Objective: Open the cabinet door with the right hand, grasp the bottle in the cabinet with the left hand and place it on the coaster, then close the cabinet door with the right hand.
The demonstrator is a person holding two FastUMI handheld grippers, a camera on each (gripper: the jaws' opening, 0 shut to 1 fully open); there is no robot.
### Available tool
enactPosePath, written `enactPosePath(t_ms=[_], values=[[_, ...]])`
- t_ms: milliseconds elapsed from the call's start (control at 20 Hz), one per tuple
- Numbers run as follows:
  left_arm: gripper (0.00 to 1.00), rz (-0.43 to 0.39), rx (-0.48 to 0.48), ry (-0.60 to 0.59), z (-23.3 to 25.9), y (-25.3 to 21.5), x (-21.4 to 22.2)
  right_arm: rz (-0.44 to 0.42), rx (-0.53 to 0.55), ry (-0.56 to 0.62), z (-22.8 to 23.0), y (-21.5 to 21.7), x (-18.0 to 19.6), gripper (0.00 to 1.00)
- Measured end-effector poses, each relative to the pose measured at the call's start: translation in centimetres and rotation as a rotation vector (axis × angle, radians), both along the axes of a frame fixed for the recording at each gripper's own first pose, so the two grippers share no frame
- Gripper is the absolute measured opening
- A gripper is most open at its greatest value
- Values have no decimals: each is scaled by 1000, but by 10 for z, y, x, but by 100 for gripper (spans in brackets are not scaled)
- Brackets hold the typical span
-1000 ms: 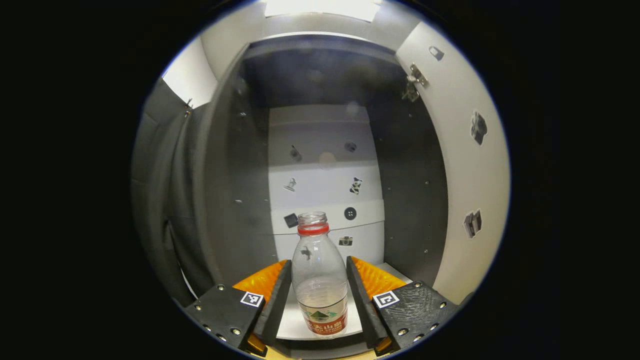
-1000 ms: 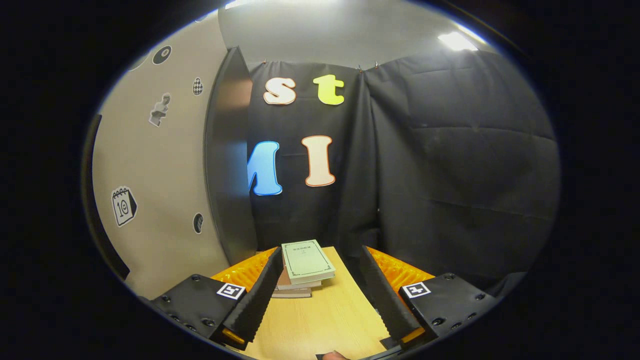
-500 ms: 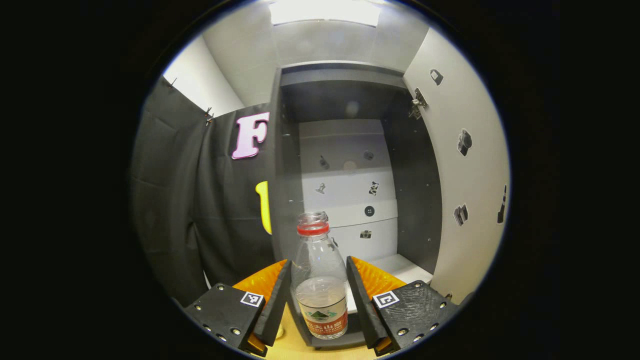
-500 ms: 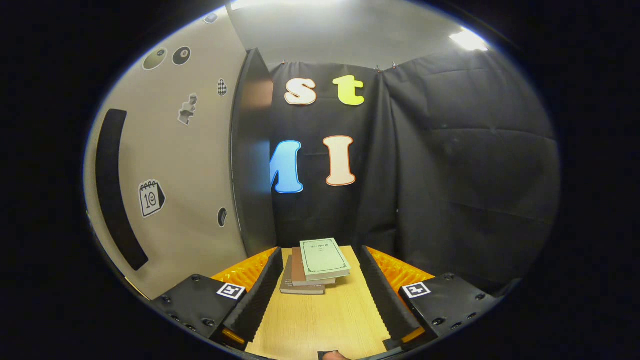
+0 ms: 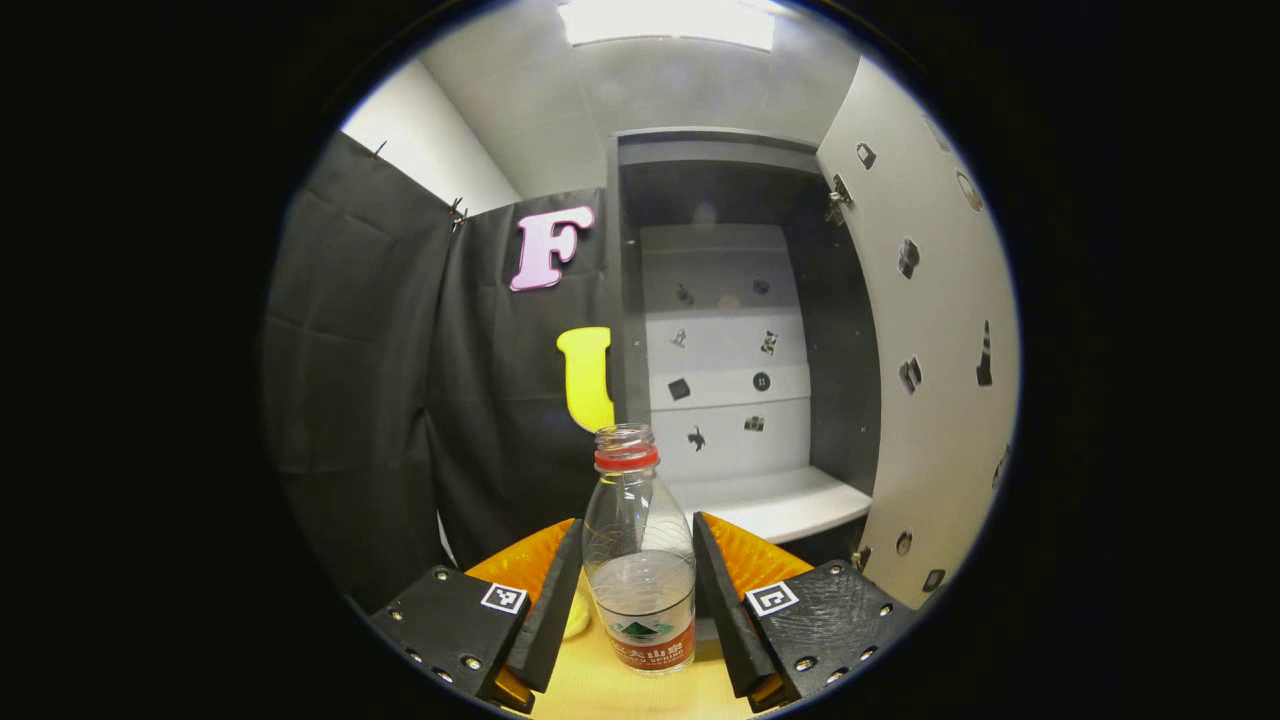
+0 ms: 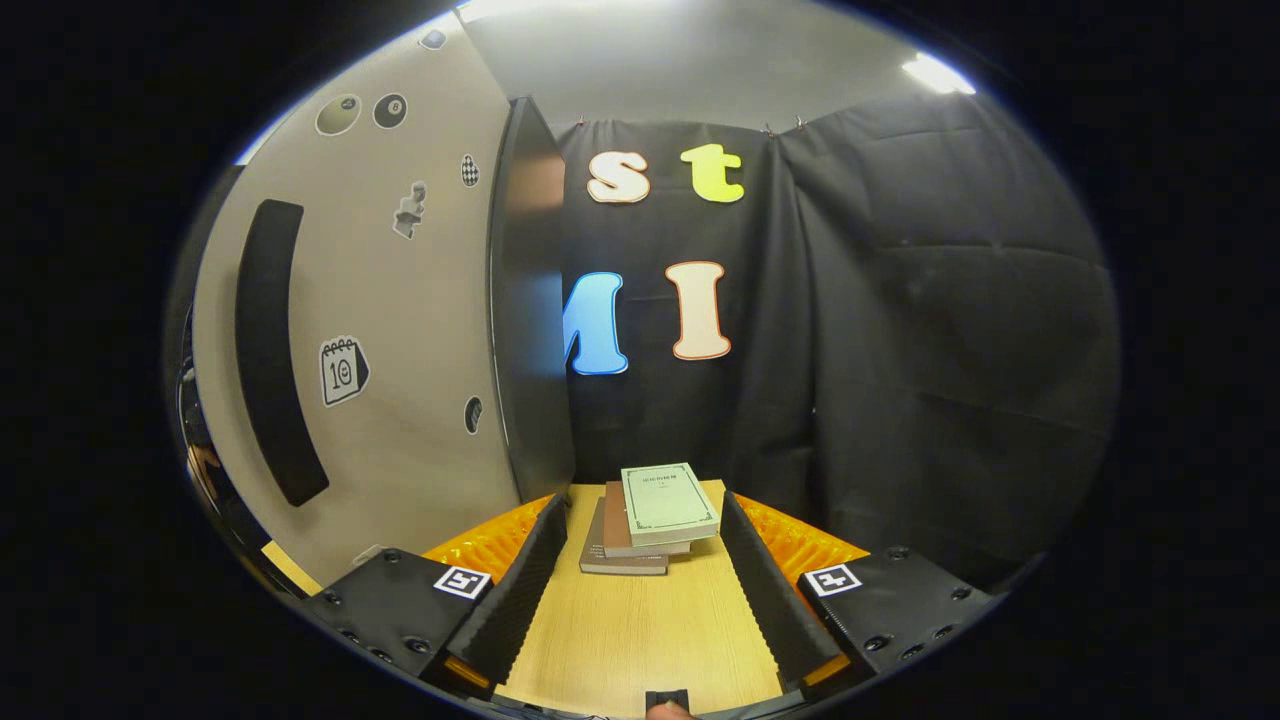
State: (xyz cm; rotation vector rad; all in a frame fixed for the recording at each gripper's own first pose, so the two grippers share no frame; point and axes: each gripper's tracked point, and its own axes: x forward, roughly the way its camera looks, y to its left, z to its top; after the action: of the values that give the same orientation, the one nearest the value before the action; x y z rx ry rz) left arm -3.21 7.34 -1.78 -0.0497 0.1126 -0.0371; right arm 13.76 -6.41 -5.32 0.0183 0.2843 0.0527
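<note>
Left tongs (image 5: 638, 590): closed on the uncapped, part-filled bottle (image 5: 638, 560), held upright above the worktop (image 5: 600, 685) in front of the open cabinet (image 5: 740, 340); best kept plumb and lowered slowly so the water stays in, with release only once the base sits flat on the coaster. Right tongs (image 6: 635, 575): open and empty over the worktop, beside the cabinet door (image 6: 400, 330), books (image 6: 655, 515) ahead. Bottle label has a mountain emblem and a red band; its writing is too small to read.
</note>
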Motion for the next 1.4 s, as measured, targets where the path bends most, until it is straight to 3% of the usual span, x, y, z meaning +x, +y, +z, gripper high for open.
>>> enactPosePath(t_ms=[100, 150, 250, 300, 500, 750, 800, 1400], values=[[62, 18, -9, 8, -15, 5, -12, 5, 1, 5, -2, 1, 1, 98], [62, 25, -10, 8, -23, 8, -18, 5, 1, 6, -2, 0, 0, 93], [62, 34, -7, 10, -39, 12, -27, 3, 4, 6, -3, 1, -4, 98], [60, 37, -7, 12, -48, 14, -32, 2, 5, 5, -4, 2, -6, 93], [62, 51, -11, 37, -89, 13, -47, -8, -7, 14, -9, -2, -11, 92], [62, 72, 0, 85, -148, 3, -62, -26, -15, 43, -21, -8, -10, 93], [62, 78, 11, 83, -157, 3, -63, -33, -15, 49, -23, -10, -9, 98], [62, 160, -4, 157, -258, 9, -89, -14, -51, 90, -36, -5, -4, 98]])
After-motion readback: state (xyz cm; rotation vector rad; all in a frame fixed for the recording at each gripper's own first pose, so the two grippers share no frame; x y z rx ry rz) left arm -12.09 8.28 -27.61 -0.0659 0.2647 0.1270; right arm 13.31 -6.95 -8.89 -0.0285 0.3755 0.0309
